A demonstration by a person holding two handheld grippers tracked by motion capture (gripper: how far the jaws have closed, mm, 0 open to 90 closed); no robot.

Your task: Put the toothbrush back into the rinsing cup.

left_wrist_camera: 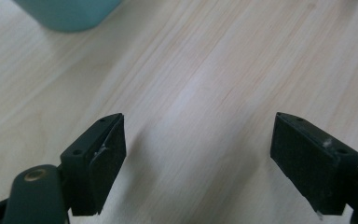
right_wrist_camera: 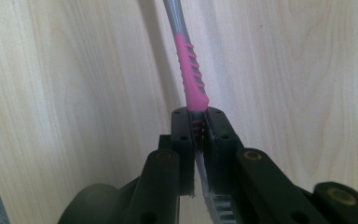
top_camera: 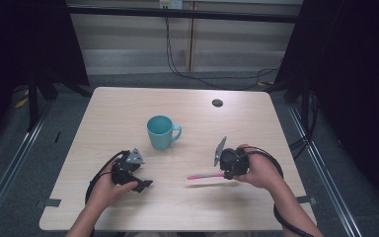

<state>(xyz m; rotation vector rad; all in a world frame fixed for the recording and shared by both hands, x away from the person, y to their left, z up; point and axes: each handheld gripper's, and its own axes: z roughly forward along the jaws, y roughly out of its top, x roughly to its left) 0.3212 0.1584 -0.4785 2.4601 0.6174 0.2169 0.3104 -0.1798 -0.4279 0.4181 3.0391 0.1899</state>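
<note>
A teal mug (top_camera: 162,131) stands upright near the middle of the light wooden table (top_camera: 128,106), handle to the right; its base (left_wrist_camera: 67,13) shows at the top left of the left gripper view. My right gripper (top_camera: 225,174) is shut on a pink and grey toothbrush (top_camera: 205,176), which sticks out leftward just above the table. In the right gripper view the jaws pinch the pink ribbed handle (right_wrist_camera: 192,79), and the grey part runs up out of frame. My left gripper (top_camera: 145,184) rests low at the front left, open, with bare wood between its fingers (left_wrist_camera: 100,161).
A dark round hole (top_camera: 217,102) sits near the table's far right corner. Black cables trail from both grippers. Beyond the table are grey floor, metal rails and black frame posts at both sides.
</note>
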